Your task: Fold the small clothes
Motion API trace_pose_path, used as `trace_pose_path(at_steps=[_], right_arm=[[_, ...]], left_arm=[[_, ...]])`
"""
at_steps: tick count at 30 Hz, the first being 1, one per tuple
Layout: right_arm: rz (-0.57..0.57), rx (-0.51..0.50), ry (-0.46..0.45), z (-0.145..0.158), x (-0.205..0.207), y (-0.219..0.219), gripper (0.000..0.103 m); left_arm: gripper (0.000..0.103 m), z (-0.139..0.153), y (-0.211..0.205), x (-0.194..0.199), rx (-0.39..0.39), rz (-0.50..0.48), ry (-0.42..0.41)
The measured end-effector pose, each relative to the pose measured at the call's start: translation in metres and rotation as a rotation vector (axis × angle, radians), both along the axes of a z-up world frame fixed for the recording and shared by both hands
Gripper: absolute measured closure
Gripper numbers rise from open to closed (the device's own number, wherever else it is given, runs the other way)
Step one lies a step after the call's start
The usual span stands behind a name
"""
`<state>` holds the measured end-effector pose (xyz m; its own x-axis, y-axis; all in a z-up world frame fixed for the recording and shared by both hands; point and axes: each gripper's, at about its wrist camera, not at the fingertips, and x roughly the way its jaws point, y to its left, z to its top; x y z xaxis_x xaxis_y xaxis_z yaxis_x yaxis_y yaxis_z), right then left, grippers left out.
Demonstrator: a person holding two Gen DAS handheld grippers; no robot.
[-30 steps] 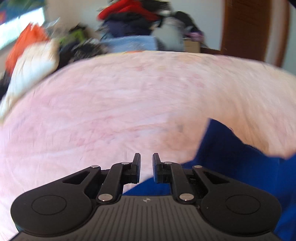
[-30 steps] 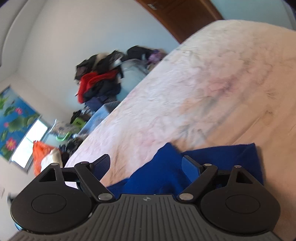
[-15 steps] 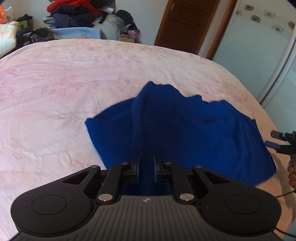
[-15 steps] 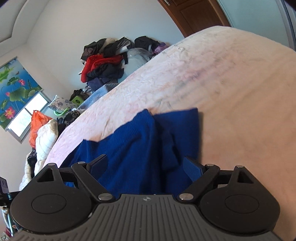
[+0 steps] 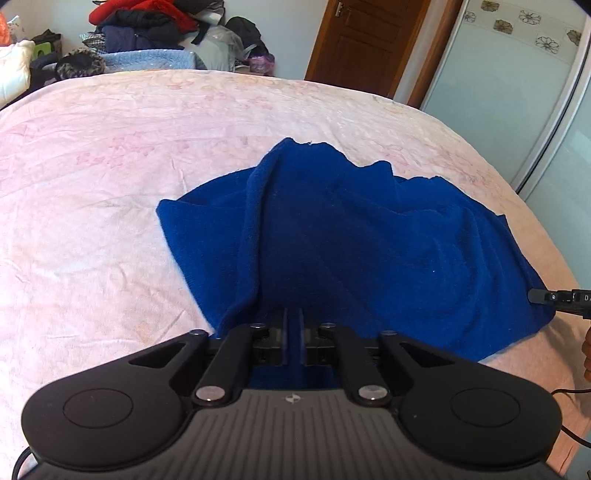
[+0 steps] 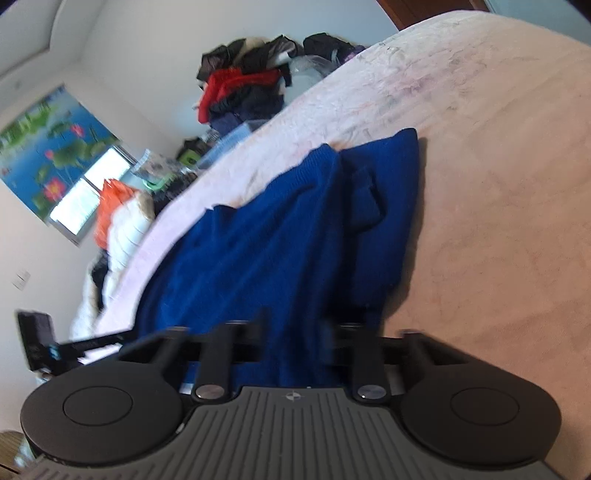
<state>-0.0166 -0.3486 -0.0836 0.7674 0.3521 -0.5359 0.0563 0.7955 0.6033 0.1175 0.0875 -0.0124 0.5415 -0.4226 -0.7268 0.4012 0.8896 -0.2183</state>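
Note:
A blue knit garment (image 5: pixel 351 236) lies rumpled on the pink bed (image 5: pixel 110 166). My left gripper (image 5: pixel 293 332) is shut on its near edge, and a ridge of cloth rises from the jaws toward the far side. In the right wrist view the same blue garment (image 6: pixel 280 236) runs away from my right gripper (image 6: pixel 295 332), whose blurred fingers are closing around a thick fold of it with a gap still between them. The right gripper's tip (image 5: pixel 554 297) shows at the garment's right corner in the left wrist view.
A heap of clothes (image 5: pixel 147 26) is piled beyond the bed's far edge, with a wooden door (image 5: pixel 362 40) and a glass wardrobe door (image 5: pixel 517 92) to the right. A white bundle (image 6: pixel 125 229) and a window (image 6: pixel 85 199) lie to the left.
The left gripper closed fully on the garment's edge and has lifted it a little. The right gripper's fingers have moved inward around the cloth and that view has tilted.

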Motion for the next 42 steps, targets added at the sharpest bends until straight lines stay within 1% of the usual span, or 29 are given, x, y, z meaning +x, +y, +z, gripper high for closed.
trace_pose_path(at_steps=[4,7,8,10,11,12,13,14,15,16,17,18,19,20,22,23,25,27,29,31,32,33,34,35,37,38,39,41,42], right_arm=[[-0.028,-0.064,-0.012,0.013,-0.017,0.000,0.096],[-0.028,-0.092,-0.008,0.022,-0.033,-0.005,0.097],[-0.026,-0.104,0.007,0.021,-0.037,-0.005,0.097],[-0.006,-0.133,0.050,0.016,-0.040,-0.003,0.097],[-0.003,-0.163,0.079,0.014,-0.039,0.001,0.097],[-0.011,-0.185,0.097,0.013,-0.039,0.002,0.089],[-0.018,-0.181,0.099,0.015,-0.039,0.001,0.089],[-0.043,-0.191,0.088,0.020,-0.040,0.003,0.085],[-0.081,-0.232,0.071,0.028,-0.041,0.005,0.071],[-0.116,-0.292,0.051,0.038,-0.040,0.010,0.069],[-0.145,-0.364,0.023,0.048,-0.038,0.018,0.063],[-0.145,-0.412,-0.006,0.056,-0.034,0.026,0.062],[-0.124,-0.430,-0.033,0.062,-0.027,0.035,0.062],[-0.088,-0.416,-0.057,0.066,-0.017,0.043,0.062],[0.011,-0.370,-0.088,0.070,0.004,0.069,0.058],[0.072,-0.368,-0.102,0.071,0.013,0.087,0.057],[0.211,-0.428,-0.133,0.072,0.031,0.132,0.052],[0.336,-0.533,-0.172,0.071,0.047,0.180,0.051],[0.402,-0.622,-0.207,0.071,0.065,0.218,0.050],[0.426,-0.645,-0.200,0.064,0.085,0.240,0.044],[0.427,-0.646,-0.170,0.060,0.095,0.245,0.040],[0.433,-0.641,-0.123,0.053,0.106,0.249,0.039],[0.457,-0.631,-0.087,0.047,0.107,0.252,0.037],[0.491,-0.629,-0.086,0.043,0.102,0.256,0.037],[0.533,-0.717,-0.117,0.041,0.087,0.264,0.035],[0.534,-0.729,-0.119,0.043,0.082,0.266,0.035],[0.517,-0.709,-0.122,0.048,0.082,0.264,0.033],[0.457,-0.635,-0.158,0.061,0.084,0.257,0.039],[0.427,-0.608,-0.171,0.066,0.087,0.254,0.038]], left_arm=[[0.103,0.013,0.015,-0.020,-0.041,-0.013,-0.019],[0.103,0.016,0.026,-0.041,-0.024,-0.033,-0.036],[0.103,0.013,0.028,-0.046,-0.012,-0.034,-0.028],[0.103,0.005,0.026,-0.054,0.067,-0.018,-0.017],[0.103,0.005,0.026,-0.060,0.092,-0.018,-0.043],[0.102,0.009,0.025,-0.064,0.110,-0.018,-0.080],[0.102,0.017,0.023,-0.066,0.133,0.000,-0.128],[0.102,0.024,0.021,-0.065,0.132,0.017,-0.159],[0.102,0.032,0.021,-0.063,0.104,0.022,-0.187],[0.101,0.039,0.021,-0.057,0.070,0.013,-0.197],[0.100,0.044,0.019,-0.048,0.046,0.011,-0.195],[0.099,0.046,0.017,-0.038,0.026,0.011,-0.188],[0.098,0.044,0.016,-0.027,0.006,0.005,-0.173],[0.097,0.040,0.014,-0.015,-0.008,0.012,-0.141],[0.097,0.028,0.014,0.006,-0.036,0.066,-0.050],[0.097,0.023,0.015,0.011,-0.054,0.075,-0.028],[0.097,0.018,0.016,0.014,-0.056,0.092,-0.022],[0.097,0.014,0.012,0.015,-0.011,0.105,-0.036],[0.096,0.009,0.007,0.015,0.047,0.108,-0.038],[0.097,0.001,0.005,0.015,0.109,0.112,-0.017],[0.097,-0.003,0.005,0.013,0.125,0.111,-0.016],[0.097,-0.007,0.005,0.010,0.148,0.111,-0.020],[0.097,-0.009,0.006,0.005,0.165,0.110,-0.034],[0.097,-0.009,0.007,-0.001,0.173,0.107,-0.053],[0.097,-0.007,0.008,-0.008,0.186,0.108,-0.073],[0.097,-0.006,0.007,-0.009,0.195,0.114,-0.079],[0.097,-0.005,0.005,-0.011,0.205,0.121,-0.084],[0.096,-0.003,0.000,-0.013,0.230,0.142,-0.096],[0.096,-0.002,-0.003,-0.014,0.248,0.151,-0.105]])
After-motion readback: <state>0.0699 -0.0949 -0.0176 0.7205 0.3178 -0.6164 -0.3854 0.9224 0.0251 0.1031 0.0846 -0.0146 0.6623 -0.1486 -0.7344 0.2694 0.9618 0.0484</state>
